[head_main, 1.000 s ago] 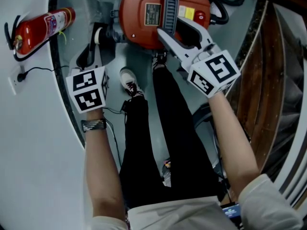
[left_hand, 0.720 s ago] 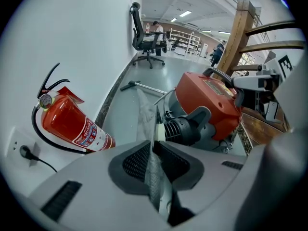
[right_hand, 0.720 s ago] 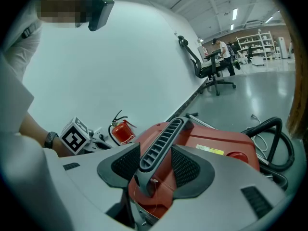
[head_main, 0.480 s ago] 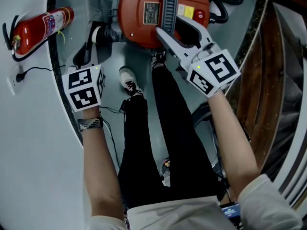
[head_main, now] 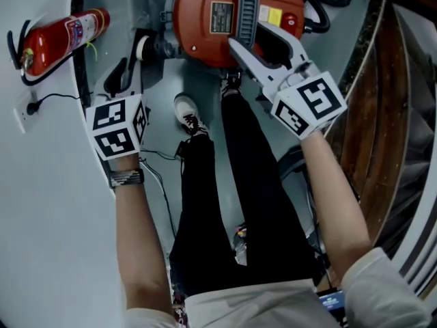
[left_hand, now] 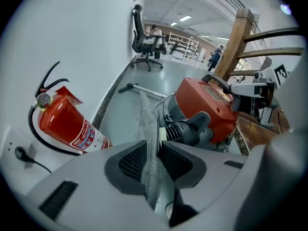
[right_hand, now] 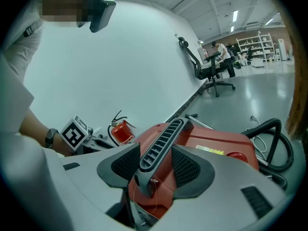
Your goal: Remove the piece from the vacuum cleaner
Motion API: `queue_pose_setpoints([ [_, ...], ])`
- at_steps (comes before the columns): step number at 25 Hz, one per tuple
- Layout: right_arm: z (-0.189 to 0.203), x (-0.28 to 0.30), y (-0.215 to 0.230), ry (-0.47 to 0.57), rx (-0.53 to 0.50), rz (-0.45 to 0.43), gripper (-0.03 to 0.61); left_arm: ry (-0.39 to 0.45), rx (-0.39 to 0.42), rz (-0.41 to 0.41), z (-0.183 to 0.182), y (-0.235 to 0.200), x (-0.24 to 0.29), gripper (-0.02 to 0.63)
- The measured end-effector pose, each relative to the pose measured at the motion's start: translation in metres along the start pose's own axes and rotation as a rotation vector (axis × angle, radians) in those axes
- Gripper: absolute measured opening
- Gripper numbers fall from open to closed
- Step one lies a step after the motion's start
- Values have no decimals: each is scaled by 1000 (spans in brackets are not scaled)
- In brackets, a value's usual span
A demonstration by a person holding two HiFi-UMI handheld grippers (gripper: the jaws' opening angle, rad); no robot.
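The red vacuum cleaner (head_main: 212, 19) stands on the floor in front of the person's feet. My right gripper (head_main: 259, 43) reaches over it. Its pads close on the black ribbed handle (right_hand: 161, 141) from both sides. My left gripper (left_hand: 155, 160) points steeply down, left of the vacuum's grey inlet connector (left_hand: 192, 129). A thin grey strip-like piece (left_hand: 150, 143) stands on edge between its pads. These jaws have just been opening, and a small gap shows beside the strip. In the head view the left marker cube (head_main: 116, 125) hides those jaws.
A red fire extinguisher (head_main: 58, 39) lies by the white wall, near a wall socket with a cable (head_main: 31, 108). A black hose (head_main: 321, 5) curls behind the vacuum. A wooden frame (head_main: 382, 115) stands at the right. The person's legs (head_main: 232, 183) are just below the vacuum.
In the head view the left marker cube sits slightly further left and more tilted than a second ago. The right gripper keeps its place on the handle.
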State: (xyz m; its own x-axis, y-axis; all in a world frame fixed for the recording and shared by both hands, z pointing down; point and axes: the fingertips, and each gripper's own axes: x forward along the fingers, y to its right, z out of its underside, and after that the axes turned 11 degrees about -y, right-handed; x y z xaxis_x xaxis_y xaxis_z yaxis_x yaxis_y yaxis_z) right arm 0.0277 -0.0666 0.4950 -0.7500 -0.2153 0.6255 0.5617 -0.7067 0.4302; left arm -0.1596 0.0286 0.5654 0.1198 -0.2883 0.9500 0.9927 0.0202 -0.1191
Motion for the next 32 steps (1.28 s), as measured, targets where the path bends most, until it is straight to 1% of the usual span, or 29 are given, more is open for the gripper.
queue_pose_setpoints([
  [2, 0, 0, 0, 0, 1, -1, 201, 18, 26, 2, -9, -2, -3, 114],
  [4, -1, 1, -1, -3, 4, -5, 201, 29, 27, 16, -20, -2, -3, 129],
  [8, 0, 1, -1, -3, 4, -6, 201, 16, 26, 19, -36, -2, 7, 135],
  [11, 0, 1, 0, -2, 1, -4, 201, -5, 4, 14, -41, -2, 16, 133],
  [16, 0, 1, -1, -5, 2, -7, 201, -1, -33, 14, -43, -3, 20, 127],
  [19, 0, 0, -1, -3, 0, -4, 201, 0, -55, 37, -43, 1, 21, 86],
  [22, 0, 0, -1, -2, 0, -4, 201, -5, -27, 35, -44, 5, 22, 52],
  [24, 0, 0, -1, -3, 2, -6, 201, -8, -18, 32, -44, 6, 22, 44],
  [25, 0, 1, -1, -3, 2, -7, 201, -8, -26, 31, -44, 5, 22, 41],
  [27, 0, 0, -1, -3, 1, -6, 201, -1, -67, 33, -43, 4, 22, 37],
  [32, 0, 0, -1, -3, 1, -6, 201, 38, -245, 39, -41, -4, 21, 34],
])
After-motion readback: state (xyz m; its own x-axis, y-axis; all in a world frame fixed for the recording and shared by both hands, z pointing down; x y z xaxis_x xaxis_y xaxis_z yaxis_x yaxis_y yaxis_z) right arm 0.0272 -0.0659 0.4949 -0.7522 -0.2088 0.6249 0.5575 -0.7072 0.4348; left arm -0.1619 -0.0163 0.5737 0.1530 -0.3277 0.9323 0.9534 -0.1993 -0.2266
